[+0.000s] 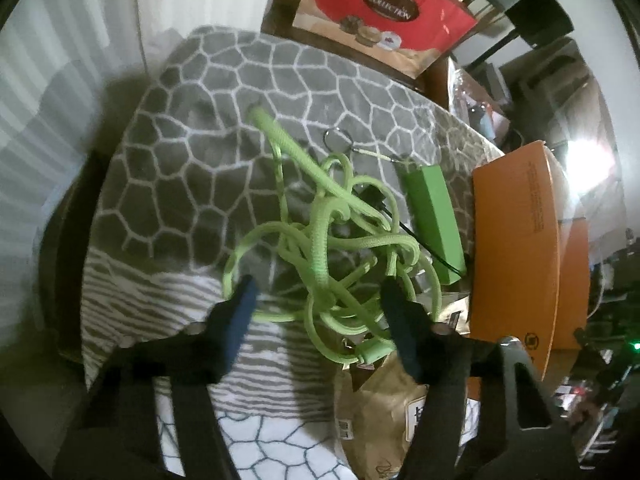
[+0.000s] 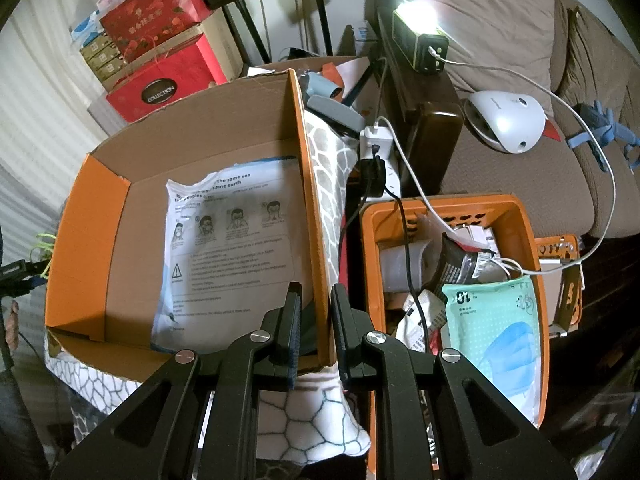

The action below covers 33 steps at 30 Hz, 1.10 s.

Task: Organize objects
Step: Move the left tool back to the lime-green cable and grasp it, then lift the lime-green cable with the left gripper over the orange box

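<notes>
Your left tool (image 1: 316,300) straddles the limp green cord (image 1: 320,240) tangled mid-blanket (image 1: 180,160), jaws half open, nothing gripped; take its thick knot. Right tool (image 2: 316,320) clamps the box wall (image 2: 308,200).

The right gripper (image 2: 316,320) pinches the side wall of the open orange cardboard box (image 2: 308,184), where a white printed mask packet (image 2: 224,240) lies.
</notes>
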Each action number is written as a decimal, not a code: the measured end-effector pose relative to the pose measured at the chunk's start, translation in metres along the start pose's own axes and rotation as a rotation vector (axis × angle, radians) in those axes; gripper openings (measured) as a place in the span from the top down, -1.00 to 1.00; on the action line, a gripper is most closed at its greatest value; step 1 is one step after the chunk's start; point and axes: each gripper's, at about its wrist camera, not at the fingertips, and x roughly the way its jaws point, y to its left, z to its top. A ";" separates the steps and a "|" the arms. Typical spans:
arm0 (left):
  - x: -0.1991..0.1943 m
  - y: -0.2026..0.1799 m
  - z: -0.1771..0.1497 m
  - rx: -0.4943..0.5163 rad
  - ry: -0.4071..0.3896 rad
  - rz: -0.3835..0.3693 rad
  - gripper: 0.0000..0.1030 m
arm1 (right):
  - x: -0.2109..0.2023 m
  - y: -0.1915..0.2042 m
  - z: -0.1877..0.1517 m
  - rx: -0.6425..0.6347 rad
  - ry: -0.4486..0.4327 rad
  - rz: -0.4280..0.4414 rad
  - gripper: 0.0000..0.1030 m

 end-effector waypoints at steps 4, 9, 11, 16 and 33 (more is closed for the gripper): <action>0.008 0.003 0.000 -0.017 0.023 -0.042 0.33 | 0.000 0.000 0.000 -0.003 0.001 -0.004 0.70; 0.008 0.011 0.001 -0.059 0.017 -0.101 0.75 | 0.001 0.000 0.000 -0.003 0.002 -0.005 0.70; 0.001 0.013 0.001 -0.063 -0.008 -0.112 0.83 | 0.001 0.000 0.000 -0.004 0.001 -0.006 0.70; -0.025 0.011 0.006 -0.049 -0.078 -0.145 0.86 | 0.003 -0.001 -0.001 -0.005 0.001 -0.007 0.70; -0.130 -0.051 0.017 0.093 -0.229 -0.269 0.86 | 0.003 -0.001 -0.001 -0.005 0.002 -0.007 0.70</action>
